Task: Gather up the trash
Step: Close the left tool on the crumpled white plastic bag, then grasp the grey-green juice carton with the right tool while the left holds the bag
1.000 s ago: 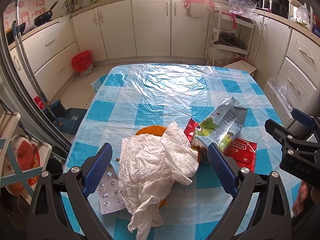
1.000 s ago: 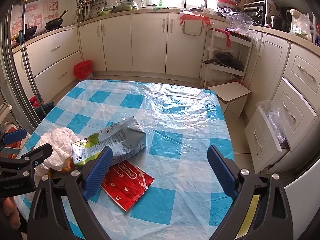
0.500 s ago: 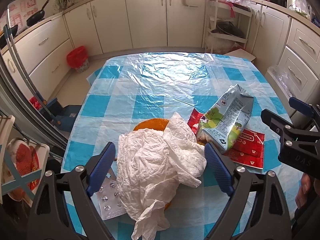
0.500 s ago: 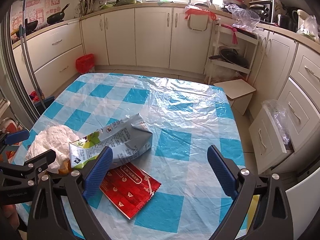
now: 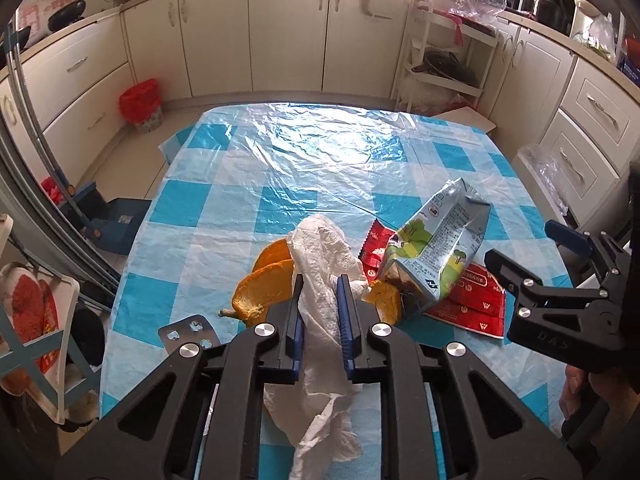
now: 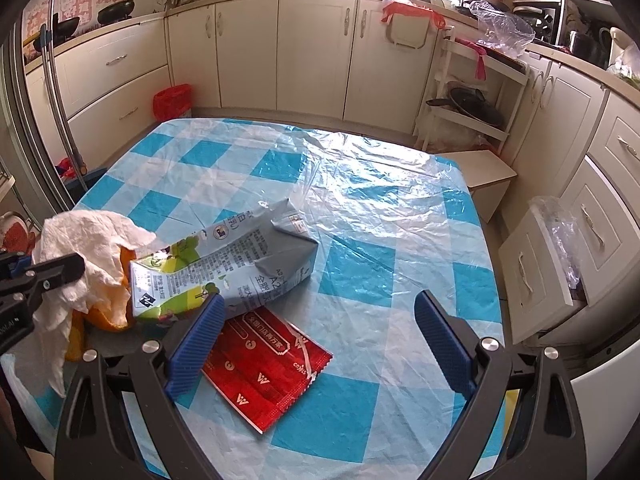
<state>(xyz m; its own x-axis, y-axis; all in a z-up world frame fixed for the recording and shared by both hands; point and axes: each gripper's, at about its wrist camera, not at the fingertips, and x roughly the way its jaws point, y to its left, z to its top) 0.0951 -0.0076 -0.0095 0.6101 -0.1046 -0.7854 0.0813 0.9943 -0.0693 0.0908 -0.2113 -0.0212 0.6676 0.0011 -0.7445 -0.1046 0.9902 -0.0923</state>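
Observation:
My left gripper (image 5: 320, 292) is shut on a crumpled white paper towel (image 5: 320, 256) and holds it raised above orange peels (image 5: 266, 286) on the blue checked table (image 5: 304, 164). The towel also shows in the right wrist view (image 6: 80, 240). A crushed milk carton (image 5: 436, 248) lies to the right, over a red foil wrapper (image 5: 476, 304). A silver blister pack (image 5: 188, 332) lies left of the peels. My right gripper (image 6: 316, 316) is open and empty, just in front of the carton (image 6: 224, 264) and over the wrapper (image 6: 268, 364).
A red-lined bin (image 5: 140, 104) stands on the floor beyond the table's far left corner. Kitchen cabinets (image 5: 288, 32) line the back and right. A wire rack (image 5: 440, 60) and an open drawer (image 6: 536, 264) are to the right. The far half of the table holds only clear plastic sheet (image 6: 360, 184).
My left gripper has closed on the paper towel and lifted it, uncovering the orange peels. The right gripper has stayed open near the carton, moving slightly closer.

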